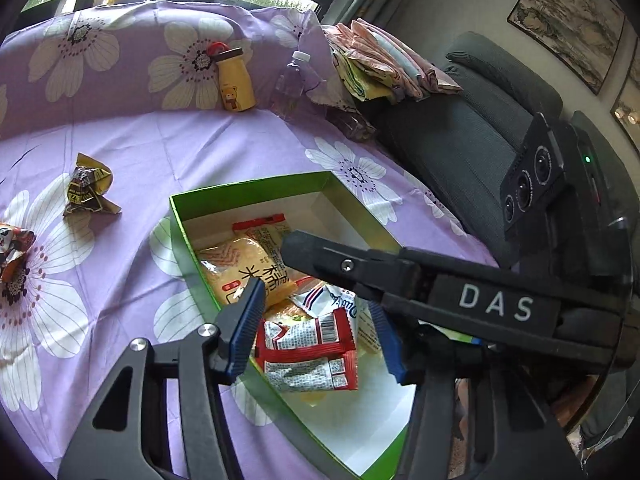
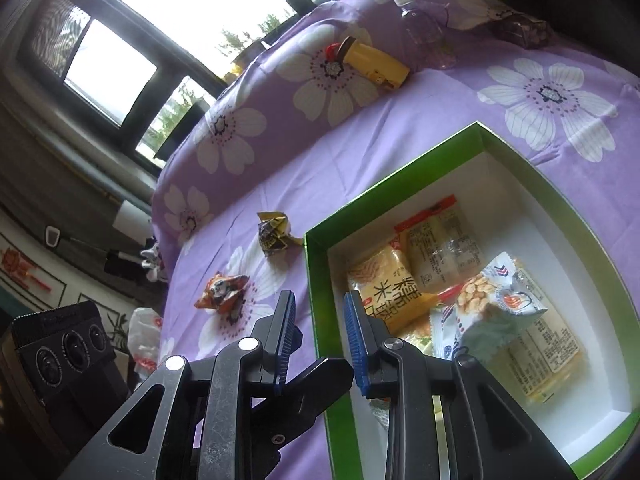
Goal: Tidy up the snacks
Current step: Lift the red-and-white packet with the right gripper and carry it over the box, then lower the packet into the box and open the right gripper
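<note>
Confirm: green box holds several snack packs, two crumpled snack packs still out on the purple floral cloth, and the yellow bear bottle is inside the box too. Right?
Not quite. The yellow bear bottle is not in the green box; it stands beyond it on the purple floral cloth, leaning against the draped backrest, as the left wrist view shows. The rest holds: several snack packs in the box, two crumpled snack packs out on the cloth.
</note>
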